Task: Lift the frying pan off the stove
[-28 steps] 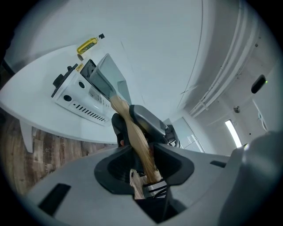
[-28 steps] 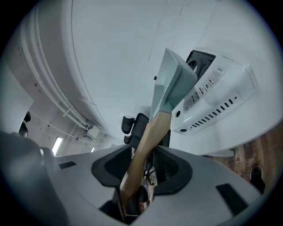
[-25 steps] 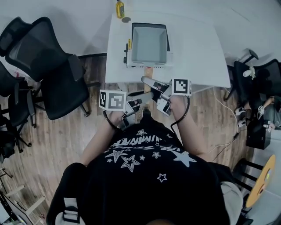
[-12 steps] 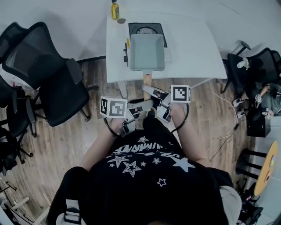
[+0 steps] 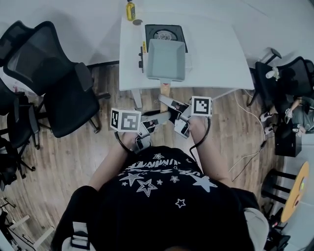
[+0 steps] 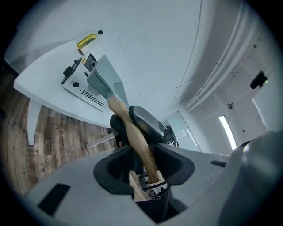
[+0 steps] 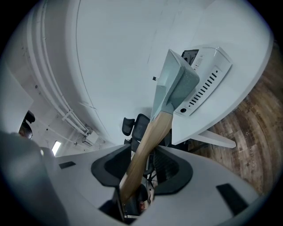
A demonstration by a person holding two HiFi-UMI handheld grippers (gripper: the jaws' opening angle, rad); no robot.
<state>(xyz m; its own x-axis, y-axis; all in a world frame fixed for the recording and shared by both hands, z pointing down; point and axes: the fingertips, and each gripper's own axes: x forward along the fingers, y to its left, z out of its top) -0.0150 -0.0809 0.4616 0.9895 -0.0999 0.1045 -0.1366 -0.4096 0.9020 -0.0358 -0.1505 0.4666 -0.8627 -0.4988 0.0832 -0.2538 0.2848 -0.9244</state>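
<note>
**Q:** What is sitting closest to the camera?

**A:** A person in a black star-print shirt point(image 5: 162, 181) is filling the lower frame, reaching both arms forward. Just above, at frame centre, the left gripper point(image 5: 158, 117) and the right gripper point(image 5: 172, 104) are both clamping the pale wooden handle point(image 5: 166, 90) of the pan, one behind the other. Each gripper's own view is showing that handle pinched between its pads.

**Q:** Why two grippers on one handle?

**A:** Probably because the pan is hanging well out from the grip, so a second clamp is helping keep it from drooping or twisting.

**Q:** And where is the pan itself?

**A:** The square grey frying pan point(image 5: 166, 60) is hovering in the upper centre, over the near half of the black-topped white stove point(image 5: 152, 30). It is apparently clear of the stove, with the round burner point(image 5: 164, 35) showing behind it. The stove is standing on a white table point(image 5: 216, 54), and a yellow bottle point(image 5: 130, 10) is standing at the table's upper left corner.
</note>
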